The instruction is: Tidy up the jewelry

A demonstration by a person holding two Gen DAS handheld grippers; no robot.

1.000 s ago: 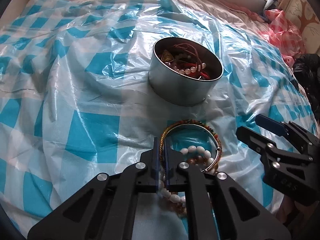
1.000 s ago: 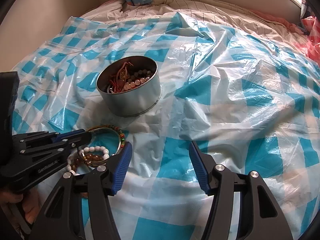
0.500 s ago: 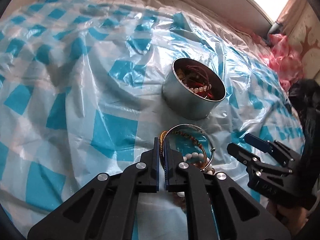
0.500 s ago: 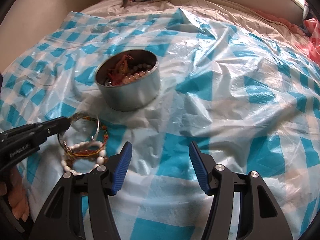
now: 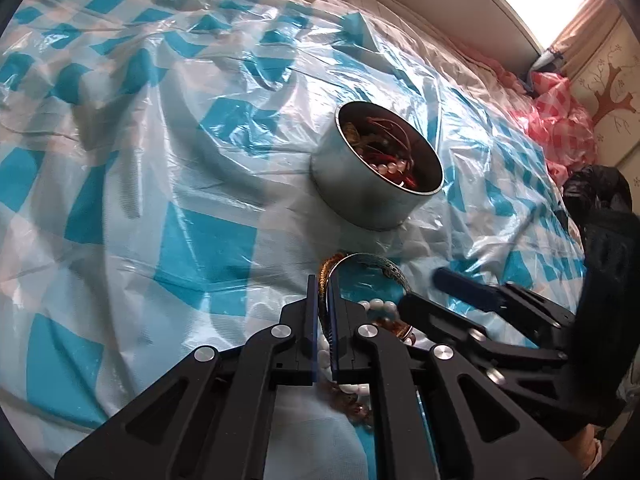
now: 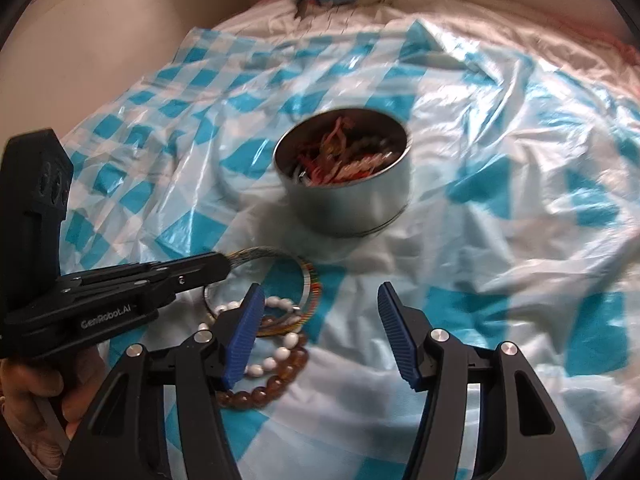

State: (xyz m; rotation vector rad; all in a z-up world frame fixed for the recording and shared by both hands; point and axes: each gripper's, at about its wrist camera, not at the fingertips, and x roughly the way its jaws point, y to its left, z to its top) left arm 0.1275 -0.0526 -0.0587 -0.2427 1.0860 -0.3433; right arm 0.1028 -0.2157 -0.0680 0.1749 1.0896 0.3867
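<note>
In the left wrist view, a round metal tin (image 5: 372, 196) stands on a blue-and-white checkered plastic sheet (image 5: 160, 184) that covers a bed. The tin is at about 1 o'clock from the left gripper (image 5: 324, 320). It is open, and inside lie red cords, a string of pale pink beads and some gold-coloured pieces, all tangled together. The left gripper is clenched on a bangle (image 5: 380, 266), with its two fingers pressed close on the rim. The bangle is a thin ring with a silver inner side and a multicoloured outer band. Just behind the fingers lie white beads (image 5: 380, 305) and amber beads (image 5: 394, 326). The right gripper (image 5: 460, 292) comes in from 3 o'clock, near this pile. At 2 o'clock, in the far corner, there is a pink checkered cloth (image 5: 560, 120).

In the right wrist view, the tin (image 6: 348, 200) is at 12 o'clock, slightly blurred, with the red cords and pale beads inside. The right gripper (image 6: 320, 320) is released, its blue ribbed fingers (image 6: 244, 332) wide apart. The bangle (image 6: 308, 280) lies at 11 o'clock, between the tin and the gripper, and the left gripper (image 6: 218, 270) grasps its far rim from 9 o'clock. The white beads (image 6: 280, 304) and the amber beads (image 6: 264, 390) rest on the sheet beside the left finger of the right gripper.
</note>
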